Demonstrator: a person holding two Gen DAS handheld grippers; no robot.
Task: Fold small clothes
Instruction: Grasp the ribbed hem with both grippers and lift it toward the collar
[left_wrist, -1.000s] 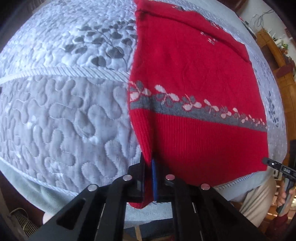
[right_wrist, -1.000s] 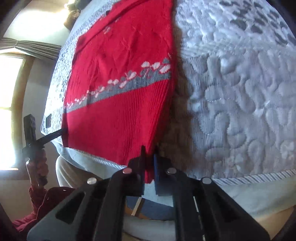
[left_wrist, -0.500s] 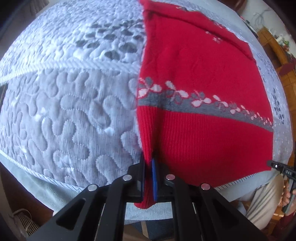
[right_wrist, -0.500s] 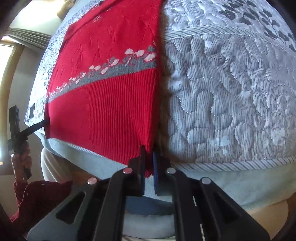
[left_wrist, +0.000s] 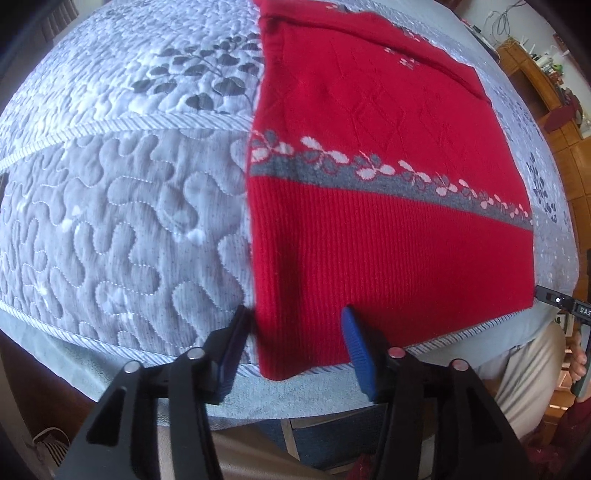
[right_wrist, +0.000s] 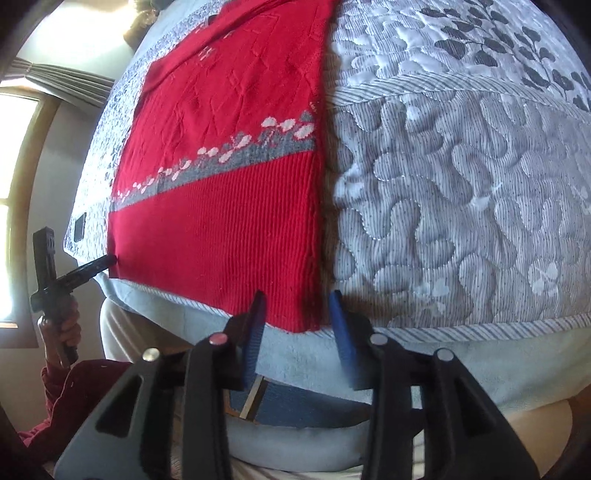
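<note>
A red knitted sweater (left_wrist: 369, 240) with a grey band of white flowers lies flat on the quilted bedspread (left_wrist: 129, 221), its ribbed hem along the bed's near edge. My left gripper (left_wrist: 295, 325) stands over the hem's left corner. Its jaws are opening, and the corner lies loose between them, untouched by the blue pads (left_wrist: 354, 343). In the right wrist view my right gripper (right_wrist: 297, 310) straddles the sweater's (right_wrist: 221, 221) right hem corner, jaws opening too, cloth free between them. The left gripper's tip (right_wrist: 107, 261) shows at the far hem corner.
The bedspread's striped border (right_wrist: 480, 328) marks the bed edge just below both grippers. A person's light trousers (left_wrist: 524, 369) and dark red sleeve (right_wrist: 74, 387) are close behind. A wooden cabinet (left_wrist: 569, 122) stands right; a bright window (right_wrist: 18, 166) left.
Both grippers were shut on the sweater's hem corners and have opened. The corners have dropped and now lie flat on the bedspread.
</note>
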